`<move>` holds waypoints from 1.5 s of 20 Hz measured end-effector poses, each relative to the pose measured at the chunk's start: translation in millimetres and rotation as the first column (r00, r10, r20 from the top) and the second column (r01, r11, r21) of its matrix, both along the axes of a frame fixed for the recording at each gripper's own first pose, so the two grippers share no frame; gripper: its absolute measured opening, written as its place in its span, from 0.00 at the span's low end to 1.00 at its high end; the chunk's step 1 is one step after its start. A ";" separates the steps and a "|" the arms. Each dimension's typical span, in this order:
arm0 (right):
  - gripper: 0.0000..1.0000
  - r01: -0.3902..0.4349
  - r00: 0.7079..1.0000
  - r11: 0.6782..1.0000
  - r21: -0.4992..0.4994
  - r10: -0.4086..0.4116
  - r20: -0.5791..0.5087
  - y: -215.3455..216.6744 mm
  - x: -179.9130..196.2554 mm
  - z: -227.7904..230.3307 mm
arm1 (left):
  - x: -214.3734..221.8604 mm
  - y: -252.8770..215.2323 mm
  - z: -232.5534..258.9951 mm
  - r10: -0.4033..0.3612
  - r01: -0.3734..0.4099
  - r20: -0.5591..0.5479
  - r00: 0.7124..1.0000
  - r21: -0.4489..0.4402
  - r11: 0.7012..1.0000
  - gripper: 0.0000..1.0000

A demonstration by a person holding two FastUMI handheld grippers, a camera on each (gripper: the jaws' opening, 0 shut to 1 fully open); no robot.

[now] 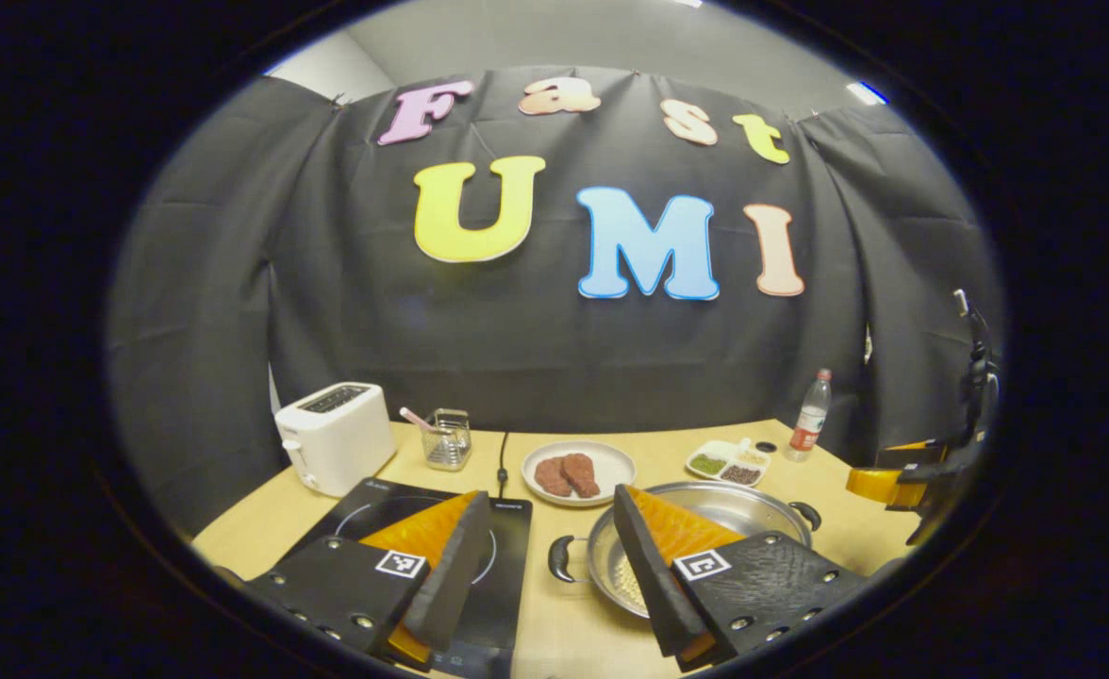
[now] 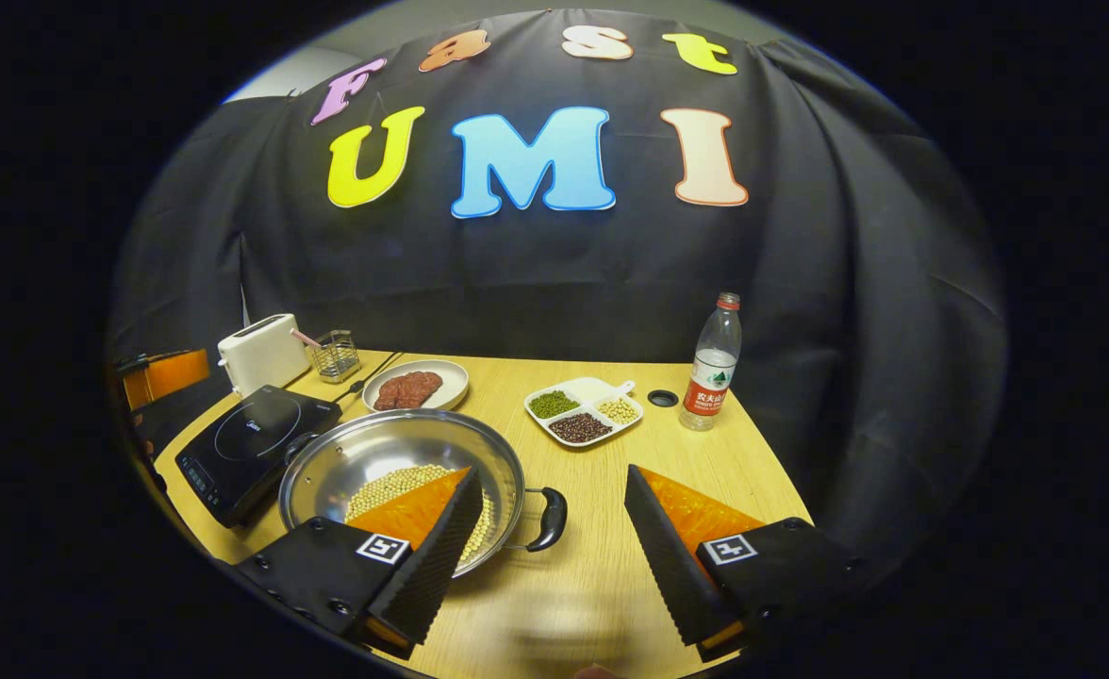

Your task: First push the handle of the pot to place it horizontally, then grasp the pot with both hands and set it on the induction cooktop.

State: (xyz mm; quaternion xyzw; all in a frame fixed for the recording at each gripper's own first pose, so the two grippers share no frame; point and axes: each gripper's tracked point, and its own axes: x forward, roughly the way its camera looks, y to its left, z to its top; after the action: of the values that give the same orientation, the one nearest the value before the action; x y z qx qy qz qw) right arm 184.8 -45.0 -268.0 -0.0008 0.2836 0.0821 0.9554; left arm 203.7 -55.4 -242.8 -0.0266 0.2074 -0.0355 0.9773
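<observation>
A steel pot (image 1: pixel 748 509) with pale beans in it stands on the wooden table (image 2: pixel 724 462), just right of the black induction cooktop (image 1: pixel 507 552). Its two black handles point left and right. My left gripper (image 1: pixel 550 566) is open, and the pot's left handle (image 1: pixel 562 558) lies between its fingers without touching them. In the right gripper view the pot (image 2: pixel 375 457) sits at lower left beside the cooktop (image 2: pixel 253 438). My right gripper (image 2: pixel 554 556) is open too, with the right handle (image 2: pixel 548 519) in the gap, its left finger over the rim.
Behind the cooktop stand a white toaster (image 1: pixel 333 448) and a small wire basket (image 1: pixel 446 438). A plate (image 1: pixel 611 464) with meat, a divided dish (image 2: pixel 602 389) of beans and a water bottle (image 2: pixel 713 368) line the back. The table's front edge is close.
</observation>
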 end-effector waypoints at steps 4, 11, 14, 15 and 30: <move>0.97 -0.001 1.000 1.000 0.005 0.001 -0.014 1.3 5.8 -7.0 | 12.9 -10.1 -33.0 -0.033 0.033 -0.062 0.998 -0.011 0.999 0.77; 0.96 0.022 0.998 0.999 0.024 -0.021 -0.052 5.8 15.9 -24.2 | 34.2 -22.5 -84.3 -0.080 0.079 -0.162 0.984 -0.013 0.997 0.80; 0.96 0.035 0.996 0.999 0.033 -0.032 -0.082 9.9 18.1 -34.0 | 43.4 -20.4 -106.5 -0.083 0.082 -0.201 0.976 -0.014 0.997 0.81; 0.96 0.040 0.995 0.999 0.037 -0.037 -0.091 11.4 19.0 -36.4 | 46.7 -19.5 -112.4 -0.085 0.084 -0.214 0.973 -0.015 0.996 0.80; 0.97 0.030 0.974 0.999 0.042 -0.020 -0.226 23.7 19.8 -80.1 | 52.6 -24.9 -189.8 -0.129 0.122 -0.399 0.908 -0.043 0.992 0.77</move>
State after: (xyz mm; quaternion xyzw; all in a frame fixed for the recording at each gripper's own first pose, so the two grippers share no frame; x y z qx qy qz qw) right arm 204.5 -21.2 -348.1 0.0337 0.3885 0.0759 0.9177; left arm 256.3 -80.3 -432.6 -0.0281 0.4043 -0.0938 0.9094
